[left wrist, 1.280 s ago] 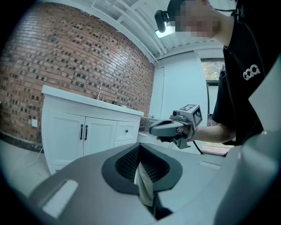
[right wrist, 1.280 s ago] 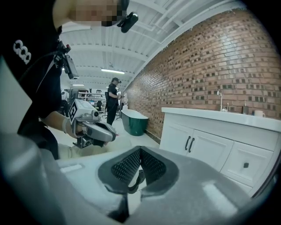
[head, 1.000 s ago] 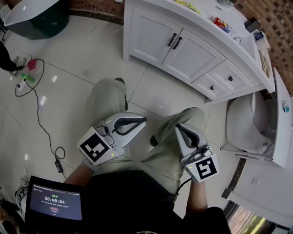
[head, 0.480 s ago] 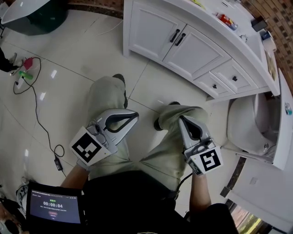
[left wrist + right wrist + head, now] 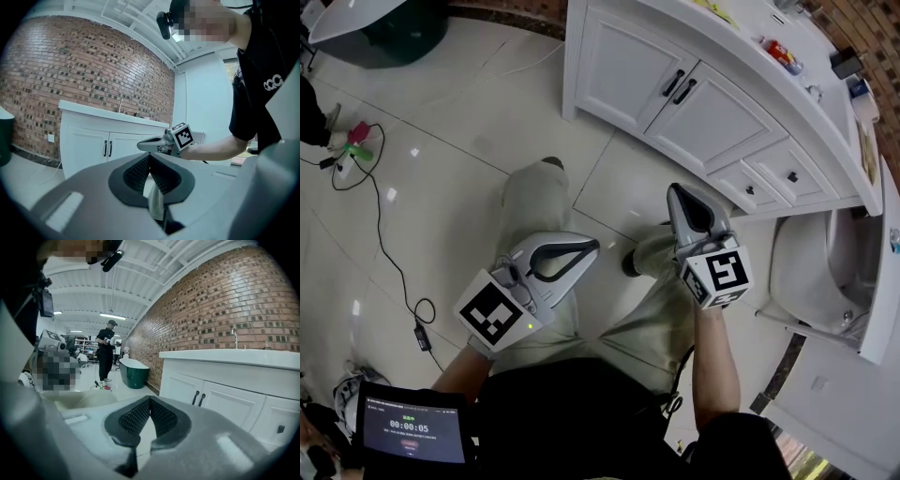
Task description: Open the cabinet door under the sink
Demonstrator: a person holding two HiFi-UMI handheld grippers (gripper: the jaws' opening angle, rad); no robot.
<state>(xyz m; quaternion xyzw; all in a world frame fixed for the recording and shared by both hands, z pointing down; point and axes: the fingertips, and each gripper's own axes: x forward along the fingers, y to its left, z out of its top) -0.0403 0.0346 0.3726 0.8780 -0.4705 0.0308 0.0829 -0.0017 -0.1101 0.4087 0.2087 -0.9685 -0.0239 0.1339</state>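
The cabinet [image 5: 623, 66] stands ahead of both grippers, its door handles [image 5: 679, 87] straight beyond the right gripper [image 5: 679, 193]. The left gripper [image 5: 591, 247] lies behind and left of it. A toilet [image 5: 806, 253] sits right of the right gripper, and a cable [image 5: 389, 253] lies on the floor left of the left one.

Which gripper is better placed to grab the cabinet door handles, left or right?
Right. The right gripper sits nearer the cabinet, aimed toward the black door handles. The left gripper points sideways over the person's leg. Both grippers' jaws are together.
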